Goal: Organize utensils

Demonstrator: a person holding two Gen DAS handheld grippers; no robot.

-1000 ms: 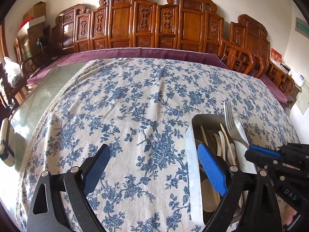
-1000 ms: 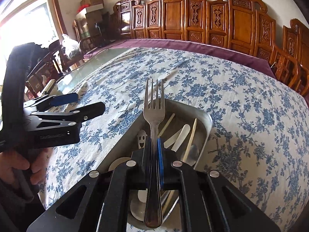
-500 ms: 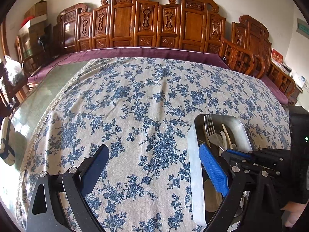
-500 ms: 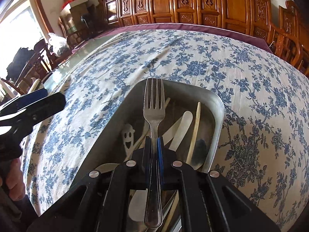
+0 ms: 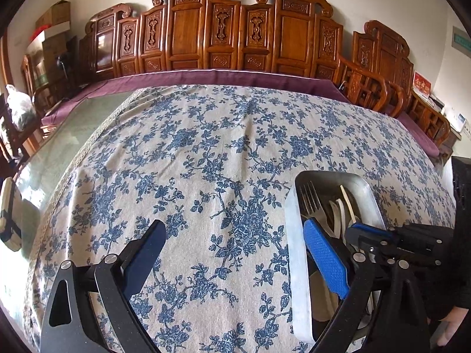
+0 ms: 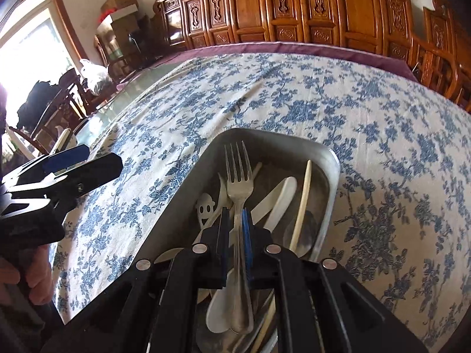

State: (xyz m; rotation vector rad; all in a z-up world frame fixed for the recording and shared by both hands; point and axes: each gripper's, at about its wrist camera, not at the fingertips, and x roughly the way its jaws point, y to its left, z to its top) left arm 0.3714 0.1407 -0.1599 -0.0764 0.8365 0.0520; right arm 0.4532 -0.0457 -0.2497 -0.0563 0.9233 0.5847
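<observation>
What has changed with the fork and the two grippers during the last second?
The right gripper, shut on the fork, carried it down from above the metal tray into it. The grip is unchanged. The left gripper stays open over the tablecloth.

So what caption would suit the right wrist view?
Right tool shut on a metal fork, holding it in a steel tray of utensils on a blue floral tablecloth.

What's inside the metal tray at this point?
The metal tray holds a steel fork clamped by the right hand-held gripper, white plastic cutlery and a pale stick. The gripper covers the tray's near end.
</observation>
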